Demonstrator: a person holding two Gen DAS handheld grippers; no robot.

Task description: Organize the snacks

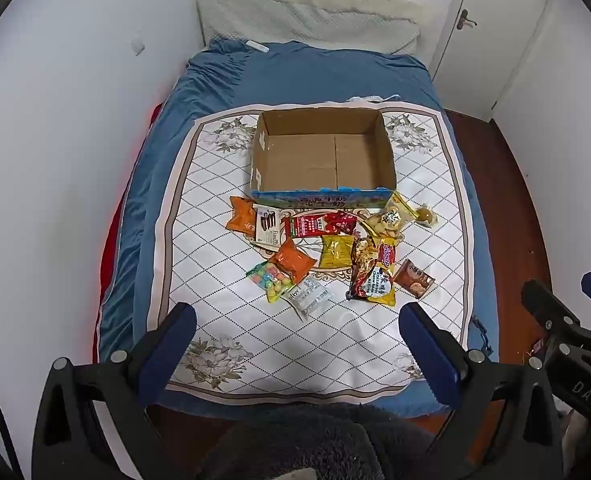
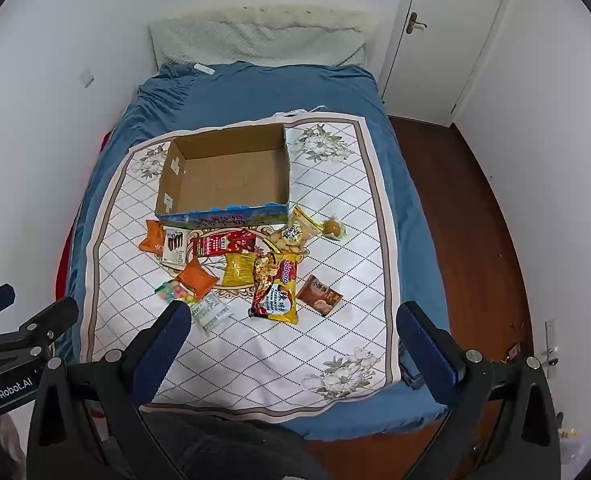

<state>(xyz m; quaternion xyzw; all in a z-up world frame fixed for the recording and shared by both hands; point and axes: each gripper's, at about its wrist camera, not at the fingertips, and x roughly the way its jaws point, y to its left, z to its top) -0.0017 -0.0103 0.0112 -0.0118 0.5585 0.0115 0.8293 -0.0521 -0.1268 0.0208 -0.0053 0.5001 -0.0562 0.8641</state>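
Observation:
An empty cardboard box (image 1: 323, 152) (image 2: 227, 176) stands open on a quilted white mat (image 1: 223, 320) (image 2: 263, 360) spread over the bed. In front of it lie several snack packets: orange packets (image 1: 293, 260) (image 2: 195, 276), a red packet (image 1: 319, 226) (image 2: 223, 245), a yellow packet (image 1: 335, 250) (image 2: 237, 268), a large noodle packet (image 1: 371, 276) (image 2: 275, 292), a brown packet (image 1: 415, 278) (image 2: 319, 294). My left gripper (image 1: 295, 316) and right gripper (image 2: 293, 314) hang high above the near end of the bed, both open and holding nothing.
The blue-covered bed (image 1: 295, 76) (image 2: 255, 92) runs to a pillow (image 1: 307, 16) at the white wall. A door (image 2: 451, 32) and brown wooden floor (image 2: 471, 220) lie to the right. A dark fleecy garment (image 1: 303, 440) fills the bottom edge.

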